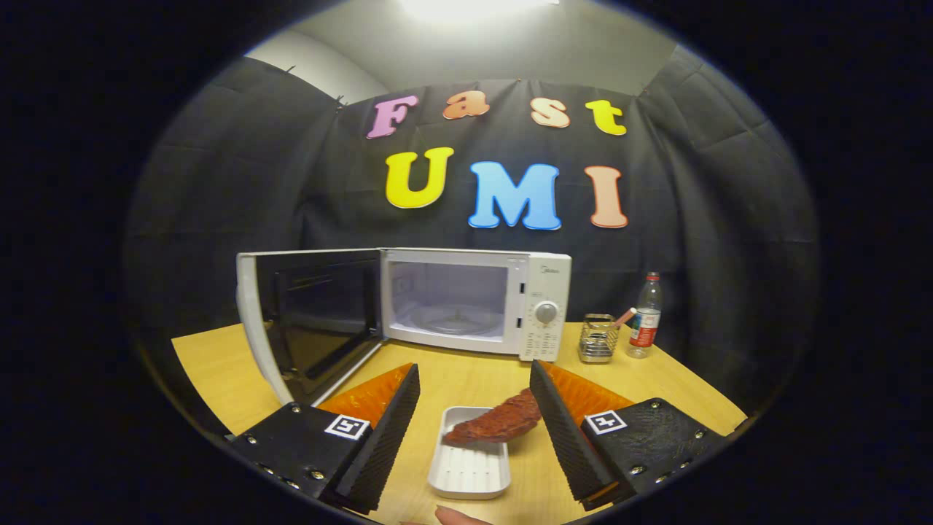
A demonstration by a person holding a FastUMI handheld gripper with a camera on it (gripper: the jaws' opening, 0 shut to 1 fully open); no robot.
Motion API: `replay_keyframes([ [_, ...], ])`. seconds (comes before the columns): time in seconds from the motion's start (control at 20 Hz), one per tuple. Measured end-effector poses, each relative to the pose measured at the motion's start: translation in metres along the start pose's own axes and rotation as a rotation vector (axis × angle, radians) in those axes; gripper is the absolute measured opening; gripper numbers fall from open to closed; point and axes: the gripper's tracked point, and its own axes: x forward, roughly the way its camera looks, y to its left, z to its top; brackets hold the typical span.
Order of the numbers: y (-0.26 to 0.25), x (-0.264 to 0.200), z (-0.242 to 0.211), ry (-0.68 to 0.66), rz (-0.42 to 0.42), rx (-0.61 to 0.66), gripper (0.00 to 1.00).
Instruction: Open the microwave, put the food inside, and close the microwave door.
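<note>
While your tongs stand spread wide with nothing pinched, the food, a reddish-brown slab, sits between the 2 fingers, tilted, its lower end in the white tray and its upper end close against the right finger, though I cannot tell whether it touches. The tray rests on the wooden table, also between the fingers. A fingertip shows just behind the tray, nearest you. Beyond the tongs, the microwave stands with its door swung fully open ahead of the left finger, its cavity bare with the turntable showing. Farther ahead of the right finger, a small wire holder and a bottle stand beside the oven. So step 1 looks done: the door is open. You have 2 steps left, as I judge it: carry the food inside, then shut the door.
</note>
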Motion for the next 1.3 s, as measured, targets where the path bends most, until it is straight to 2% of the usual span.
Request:
replay_keyframes([
  [0.05,-0.014,0.008,-0.009,0.017,-0.026,0.047,0.92],
  [0.25,-0.038,0.041,-0.04,0.082,-0.026,0.208,0.92],
  [0.35,-0.039,0.057,-0.055,0.127,0.026,0.316,0.9],
  [0.5,-0.038,0.073,-0.074,0.184,0.079,0.409,0.86],
  [0.6,-0.031,0.076,-0.073,0.179,0.149,0.488,0.64],
  [0.7,-0.022,0.084,-0.08,0.232,0.208,0.538,0.55],
  [0.75,-0.016,0.086,-0.084,0.251,0.236,0.564,0.55],
  [0.9,-0.017,0.084,-0.075,0.228,0.253,0.587,0.26],
  [0.95,-0.01,0.08,-0.074,0.225,0.279,0.6,0.26],
  [1.0,-0.008,0.076,-0.068,0.224,0.3,0.606,0.18],
  [1.05,-0.004,0.074,-0.064,0.229,0.322,0.607,0.17],
  [1.1,0.0,0.073,-0.062,0.232,0.329,0.597,0.12],
  [1.3,-0.004,0.071,-0.055,0.226,0.311,0.556,0.12],
])
